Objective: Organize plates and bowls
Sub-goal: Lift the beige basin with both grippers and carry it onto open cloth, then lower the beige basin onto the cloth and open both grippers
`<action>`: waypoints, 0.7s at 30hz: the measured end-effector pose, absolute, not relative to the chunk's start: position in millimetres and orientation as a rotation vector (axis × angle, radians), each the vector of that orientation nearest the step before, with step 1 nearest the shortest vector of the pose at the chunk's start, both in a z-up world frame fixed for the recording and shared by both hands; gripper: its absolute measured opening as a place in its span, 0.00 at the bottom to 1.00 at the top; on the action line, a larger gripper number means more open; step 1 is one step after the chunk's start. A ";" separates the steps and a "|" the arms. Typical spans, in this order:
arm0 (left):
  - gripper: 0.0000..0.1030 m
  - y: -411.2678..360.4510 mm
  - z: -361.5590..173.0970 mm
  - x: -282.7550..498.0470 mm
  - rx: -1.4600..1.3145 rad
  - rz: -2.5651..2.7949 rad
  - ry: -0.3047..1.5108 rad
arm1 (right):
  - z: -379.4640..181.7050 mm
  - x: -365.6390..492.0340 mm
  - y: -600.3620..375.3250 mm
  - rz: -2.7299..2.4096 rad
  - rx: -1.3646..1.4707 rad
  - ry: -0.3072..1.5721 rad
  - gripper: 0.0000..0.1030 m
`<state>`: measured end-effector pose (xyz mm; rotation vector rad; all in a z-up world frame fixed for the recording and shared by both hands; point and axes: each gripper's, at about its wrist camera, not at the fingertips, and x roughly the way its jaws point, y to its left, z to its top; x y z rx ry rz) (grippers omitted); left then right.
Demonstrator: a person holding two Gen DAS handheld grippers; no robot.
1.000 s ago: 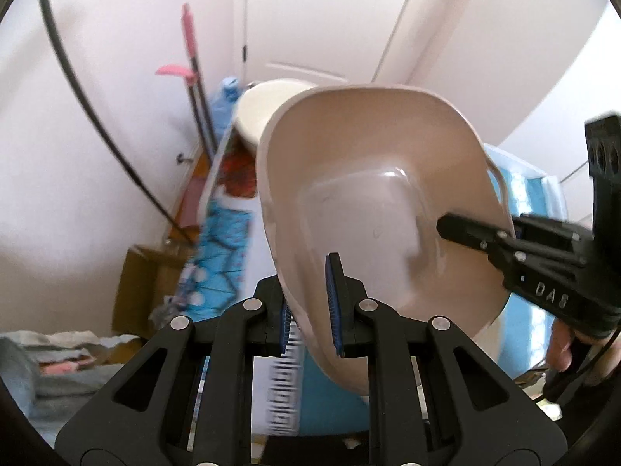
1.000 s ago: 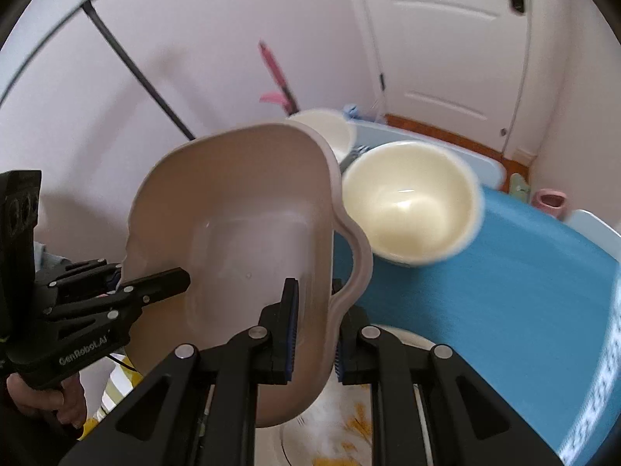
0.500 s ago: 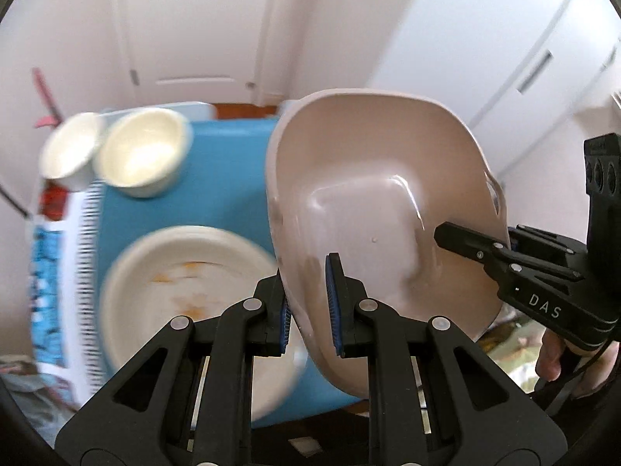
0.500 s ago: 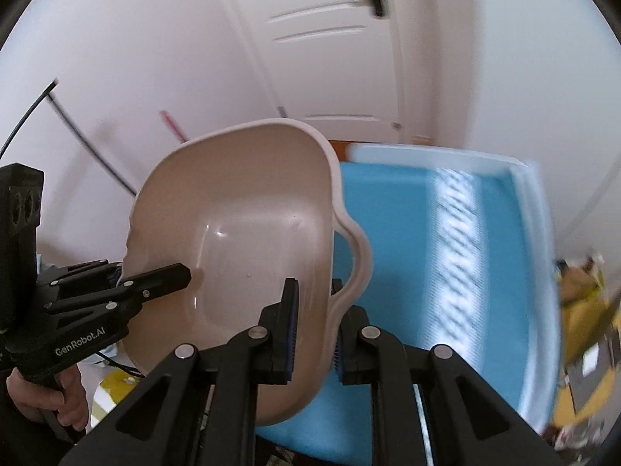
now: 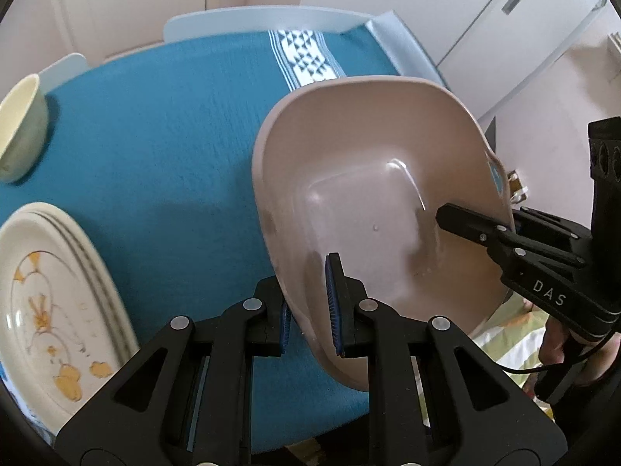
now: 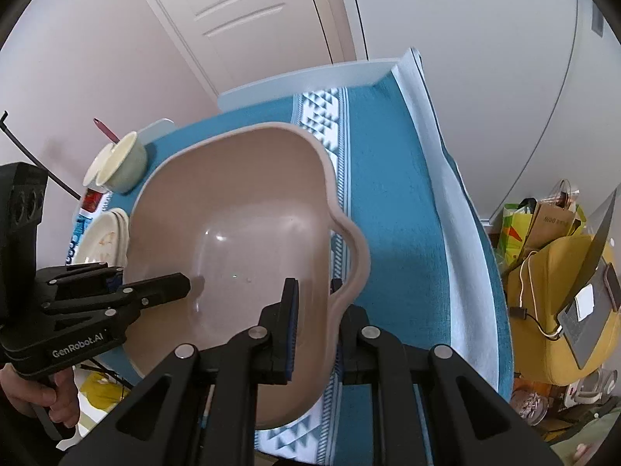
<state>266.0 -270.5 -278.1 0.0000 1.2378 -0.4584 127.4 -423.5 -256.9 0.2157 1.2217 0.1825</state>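
A: Left wrist view: left claw [image 5: 310, 303] is clamped on the near rim of the basin [image 5: 372, 194], one pad inside, one outside. Basin is tilted and looks airborne over the desk [image 5: 163, 124]. Right claw [image 5: 458, 219] comes in from the right and pinches the opposite rim.

B: Dishes?

A: Plates [image 5: 50, 295] stacked at lower left, on the desk. One bowl [image 5: 21, 128] at the far left edge. Neither touches the basin.

B: Right wrist view?

A: Same grip from the other side. Right claw [image 6: 312, 303] is closed on the basin [image 6: 233, 225] wall just beside its handle loop. Left claw [image 6: 170, 285] holds the far rim. Bowls [image 6: 120, 163] sit nested at the far left of the desk [image 6: 392, 202], plates [image 6: 103, 237] just nearer, partly hidden behind the basin.

B: Step?

A: My read: two-handed carry of the basin, placement not yet done. It's empty, so loading hasn't started.

B: Next?

A: Level it and lower it onto the bare blue cloth right of the plates, both claws dropping together so it doesn't twist. Release only once the base is flat on the desk. Then plates and bowls can go in.
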 end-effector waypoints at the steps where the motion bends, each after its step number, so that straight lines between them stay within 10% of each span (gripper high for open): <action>1: 0.14 -272.7 -282.4 267.4 0.005 -0.455 1.244 | -261.8 128.1 -424.9 0.182 0.216 1.230 0.14; 11: 0.16 -285.3 -298.0 260.8 0.078 -0.432 1.252 | -273.6 125.9 -425.6 0.173 0.258 1.268 0.14; 13: 0.24 -289.1 -299.5 262.1 0.111 -0.420 1.262 | -276.9 127.6 -427.9 0.172 0.284 1.278 0.14; 17: 0.73 -291.2 -294.0 260.5 0.129 -0.419 1.223 | -280.6 129.2 -430.4 0.159 0.322 1.288 0.16; 21: 0.74 -292.9 -290.6 260.9 0.142 -0.426 1.206 | -277.9 127.8 -434.3 0.165 0.369 1.271 0.41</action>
